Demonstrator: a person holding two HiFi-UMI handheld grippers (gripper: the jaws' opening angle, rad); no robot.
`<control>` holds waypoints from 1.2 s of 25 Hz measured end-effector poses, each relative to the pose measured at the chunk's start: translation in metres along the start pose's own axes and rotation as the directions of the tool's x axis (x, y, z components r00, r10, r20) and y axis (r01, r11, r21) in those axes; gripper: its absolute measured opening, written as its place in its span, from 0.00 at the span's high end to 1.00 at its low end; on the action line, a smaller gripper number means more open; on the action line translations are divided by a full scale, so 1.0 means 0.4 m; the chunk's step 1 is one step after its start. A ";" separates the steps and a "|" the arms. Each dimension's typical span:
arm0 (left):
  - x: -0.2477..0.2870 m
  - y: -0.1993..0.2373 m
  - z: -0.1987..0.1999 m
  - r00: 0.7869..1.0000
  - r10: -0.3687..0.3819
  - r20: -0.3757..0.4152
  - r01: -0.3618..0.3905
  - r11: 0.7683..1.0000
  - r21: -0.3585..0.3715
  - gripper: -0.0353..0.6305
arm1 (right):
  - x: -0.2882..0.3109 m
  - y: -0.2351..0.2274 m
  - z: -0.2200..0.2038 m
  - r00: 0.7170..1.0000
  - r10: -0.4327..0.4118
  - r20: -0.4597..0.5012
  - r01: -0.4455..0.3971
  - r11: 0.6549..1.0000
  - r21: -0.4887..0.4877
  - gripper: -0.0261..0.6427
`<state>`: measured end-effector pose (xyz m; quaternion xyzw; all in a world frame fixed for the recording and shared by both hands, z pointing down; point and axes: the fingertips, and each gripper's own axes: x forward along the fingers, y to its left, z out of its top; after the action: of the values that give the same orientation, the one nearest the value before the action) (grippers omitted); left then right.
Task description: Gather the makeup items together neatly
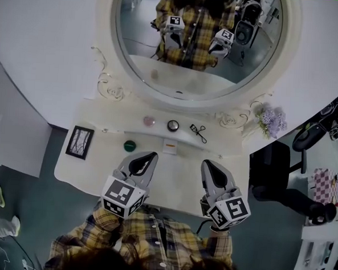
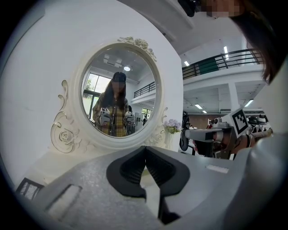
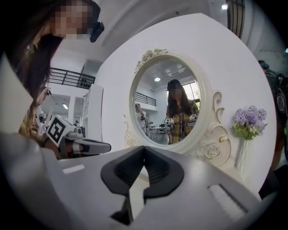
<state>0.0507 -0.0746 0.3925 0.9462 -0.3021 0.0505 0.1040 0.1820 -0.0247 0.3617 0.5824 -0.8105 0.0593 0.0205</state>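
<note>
On the white vanity shelf (image 1: pixel 98 170) lie a pink round item (image 1: pixel 149 120), a black round compact (image 1: pixel 173 125), an eyelash curler (image 1: pixel 199 132), a green round item (image 1: pixel 129 146) and a small white box (image 1: pixel 169 146). My left gripper (image 1: pixel 152 155) hovers over the shelf's front, shut and empty, its tip just right of the green item. My right gripper (image 1: pixel 206 163) hangs beside it, also shut with nothing in it. The left gripper view shows closed jaws (image 2: pixel 145 148) aimed at the oval mirror (image 2: pixel 118 90). The right gripper view shows the same (image 3: pixel 144 148).
A framed picture (image 1: pixel 79 141) lies at the shelf's left end. A vase of purple flowers (image 1: pixel 272 119) stands at the right by the mirror frame (image 1: pixel 194 99). A dark chair (image 1: pixel 275 166) stands to the right of the vanity. The mirror reflects me and both grippers.
</note>
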 end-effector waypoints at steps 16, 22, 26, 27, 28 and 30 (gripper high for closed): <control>-0.027 -0.028 -0.046 0.998 -0.012 -0.054 0.012 1.000 0.004 0.96 | -0.040 0.018 -0.085 0.992 -0.063 -0.110 0.058 0.997 -0.053 0.95; -0.028 -0.022 -0.060 0.998 -0.009 -0.066 0.009 1.000 -0.009 0.96 | -0.035 0.017 -0.092 0.991 -0.064 -0.119 0.058 0.997 -0.052 0.95; -0.026 -0.020 -0.063 0.997 -0.009 -0.071 0.008 1.000 -0.012 0.96 | -0.031 0.017 -0.096 0.991 -0.059 -0.124 0.054 0.997 -0.047 0.95; -0.025 -0.019 -0.064 0.997 -0.008 -0.071 0.007 1.000 -0.013 0.96 | -0.031 0.017 -0.097 0.990 -0.057 -0.126 0.051 0.998 -0.046 0.95; -0.025 -0.019 -0.064 0.998 -0.007 -0.070 0.006 1.000 -0.014 0.96 | -0.029 0.019 -0.097 0.990 -0.054 -0.127 0.049 0.998 -0.046 0.95; -0.024 -0.018 -0.064 0.998 -0.005 -0.067 0.004 1.000 -0.016 0.96 | -0.028 0.021 -0.096 0.991 -0.050 -0.126 0.044 0.998 -0.049 0.95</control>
<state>0.0462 -0.0579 0.4146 0.9438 -0.2966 0.0797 0.1218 0.1763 -0.0069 0.3982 0.5956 -0.7949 0.0773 0.0868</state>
